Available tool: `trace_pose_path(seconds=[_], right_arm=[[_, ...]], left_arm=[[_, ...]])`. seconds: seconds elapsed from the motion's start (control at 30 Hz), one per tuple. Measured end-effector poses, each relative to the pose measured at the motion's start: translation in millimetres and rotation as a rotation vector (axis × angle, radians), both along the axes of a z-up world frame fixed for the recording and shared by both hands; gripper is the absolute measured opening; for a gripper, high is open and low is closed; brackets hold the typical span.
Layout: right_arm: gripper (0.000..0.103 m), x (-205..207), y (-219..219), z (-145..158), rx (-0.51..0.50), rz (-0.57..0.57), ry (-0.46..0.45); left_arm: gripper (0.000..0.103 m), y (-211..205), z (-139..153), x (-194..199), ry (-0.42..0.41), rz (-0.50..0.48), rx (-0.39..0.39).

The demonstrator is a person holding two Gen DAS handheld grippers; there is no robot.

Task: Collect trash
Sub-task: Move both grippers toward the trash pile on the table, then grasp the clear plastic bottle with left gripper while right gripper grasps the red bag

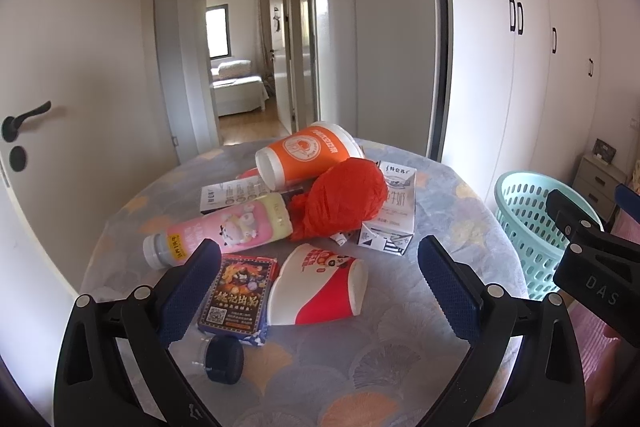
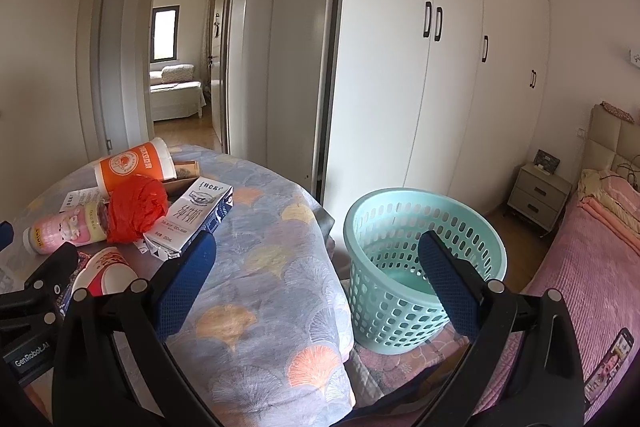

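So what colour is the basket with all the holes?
The basket is light mint green, clearest in the right wrist view.

On the cloth-covered round table (image 1: 400, 347) lie two paper cups, one orange (image 1: 308, 157), one red-and-white (image 1: 320, 291); one pink plastic bottle (image 1: 216, 231); one milk carton (image 1: 394, 211); one crumpled red plastic bag (image 1: 344, 199); one dark card box (image 1: 240, 295); one black cap (image 1: 224, 359). One teal plastic basket (image 2: 420, 267) stands beside it.

The left wrist view looks from close above the bench (image 1: 440, 195) near edge, facing the far doorway (image 1: 244, 39). The right wrist view sits further right, facing the wardrobe (image 2: 452, 75). Both share the basket (image 2: 404, 211) and the bench.
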State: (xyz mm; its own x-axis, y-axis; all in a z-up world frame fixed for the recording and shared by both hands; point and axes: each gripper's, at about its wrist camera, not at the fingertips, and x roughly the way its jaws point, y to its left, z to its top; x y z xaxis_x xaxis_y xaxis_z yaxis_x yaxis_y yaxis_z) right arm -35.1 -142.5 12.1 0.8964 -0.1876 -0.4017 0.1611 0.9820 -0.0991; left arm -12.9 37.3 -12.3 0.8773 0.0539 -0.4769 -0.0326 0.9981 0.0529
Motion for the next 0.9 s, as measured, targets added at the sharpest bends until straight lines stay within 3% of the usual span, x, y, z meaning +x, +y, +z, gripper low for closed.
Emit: trace_pose_path(seconds=[0.17,0.43,0.73,0.9], right_arm=[[0.094,4,6,3,0.005,0.027,-0.015],[0.090,25,29,0,0.008,0.091,0.003],[0.087,45,38,-5,0.043,0.107,0.041],[0.082,53,39,-11,0.059,0.123,0.070]], left_arm=[[0.096,19,3,-8,0.004,0.044,-0.002],[0.096,100,3,-20,0.079,0.169,-0.070],[0.095,161,-33,-14,0.253,0.217,-0.254],[0.095,174,-47,-12,0.278,0.253,-0.311]])
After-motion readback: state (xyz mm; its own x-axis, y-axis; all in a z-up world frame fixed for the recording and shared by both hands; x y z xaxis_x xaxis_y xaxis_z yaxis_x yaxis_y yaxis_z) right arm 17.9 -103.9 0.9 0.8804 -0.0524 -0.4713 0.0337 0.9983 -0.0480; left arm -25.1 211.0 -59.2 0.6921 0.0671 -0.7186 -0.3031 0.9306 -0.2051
